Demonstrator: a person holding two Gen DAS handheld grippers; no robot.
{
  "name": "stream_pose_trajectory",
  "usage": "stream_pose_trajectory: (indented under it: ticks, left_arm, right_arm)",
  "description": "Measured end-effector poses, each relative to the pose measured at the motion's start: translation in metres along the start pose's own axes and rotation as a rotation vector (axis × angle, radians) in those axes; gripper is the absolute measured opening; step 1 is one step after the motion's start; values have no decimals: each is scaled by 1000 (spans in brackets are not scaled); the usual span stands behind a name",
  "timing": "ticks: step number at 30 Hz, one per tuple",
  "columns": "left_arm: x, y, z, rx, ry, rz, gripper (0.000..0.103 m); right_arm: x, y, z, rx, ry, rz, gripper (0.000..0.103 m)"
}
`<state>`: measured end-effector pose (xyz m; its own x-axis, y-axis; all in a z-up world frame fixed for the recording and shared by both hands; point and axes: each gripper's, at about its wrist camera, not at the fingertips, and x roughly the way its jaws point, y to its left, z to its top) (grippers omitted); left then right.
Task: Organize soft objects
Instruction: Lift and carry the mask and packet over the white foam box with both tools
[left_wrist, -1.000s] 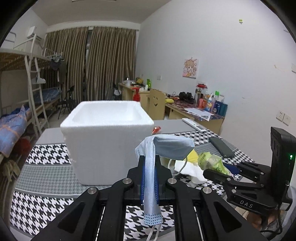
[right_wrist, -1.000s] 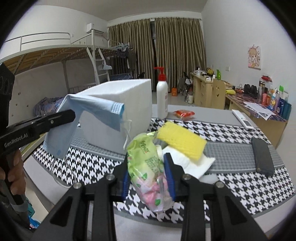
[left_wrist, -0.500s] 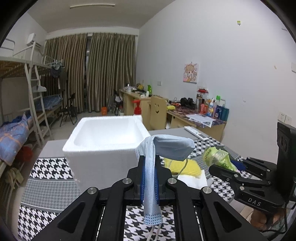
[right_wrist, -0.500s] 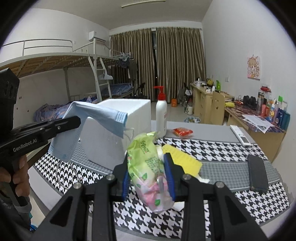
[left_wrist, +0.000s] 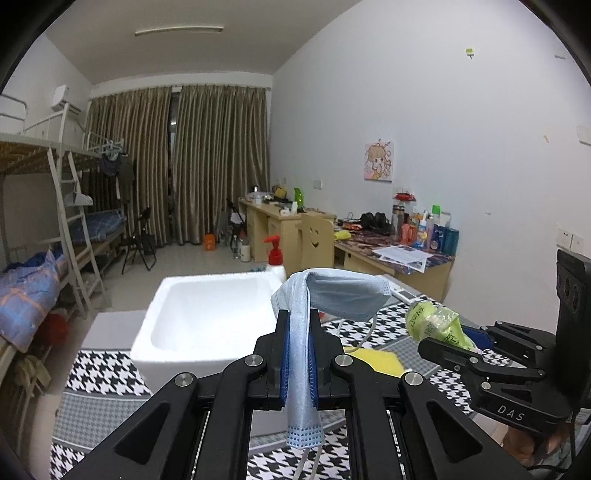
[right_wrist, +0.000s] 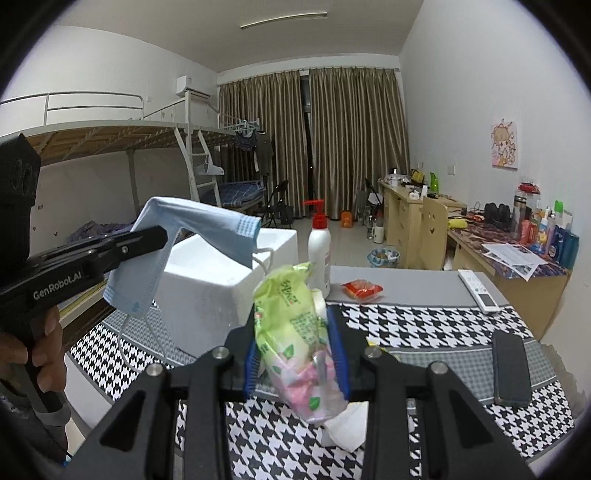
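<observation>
The pale blue pleated face mask (left_wrist: 301, 354) is clamped between the blue-padded fingers of the left tool (left_wrist: 298, 347), which is closed narrowly on the folded cloth; the mask drapes over the fingertips, its ear loops hanging free. It is held in the air in front of the white foam box (left_wrist: 207, 325) (open-topped, nothing visible inside).

The green and pink soft plastic tissue packet (right_wrist: 299, 343) is gripped upright in the right tool (right_wrist: 297, 354), fingers closed moderately against both sides of it, above the black-and-white houndstooth desk (right_wrist: 424, 325).

On the desk lie a yellow sponge (left_wrist: 376, 360), a white pump bottle with red cap (right_wrist: 319, 251), a black phone (right_wrist: 511, 369) and a white remote control (right_wrist: 478, 291).
</observation>
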<state>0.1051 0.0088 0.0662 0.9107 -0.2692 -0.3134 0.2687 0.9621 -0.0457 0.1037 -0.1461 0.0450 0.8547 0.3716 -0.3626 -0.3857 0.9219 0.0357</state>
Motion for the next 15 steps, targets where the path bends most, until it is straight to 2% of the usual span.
stream_pose_trajectory:
  ticks: [7, 15]
  left_arm:
    - [5, 2, 12, 8, -27, 0, 9]
    - [13, 10, 26, 5, -49, 34, 9]
  right_arm:
    - [5, 0, 13, -11, -24, -7, 38]
    - [16, 0, 24, -3, -32, -6, 38]
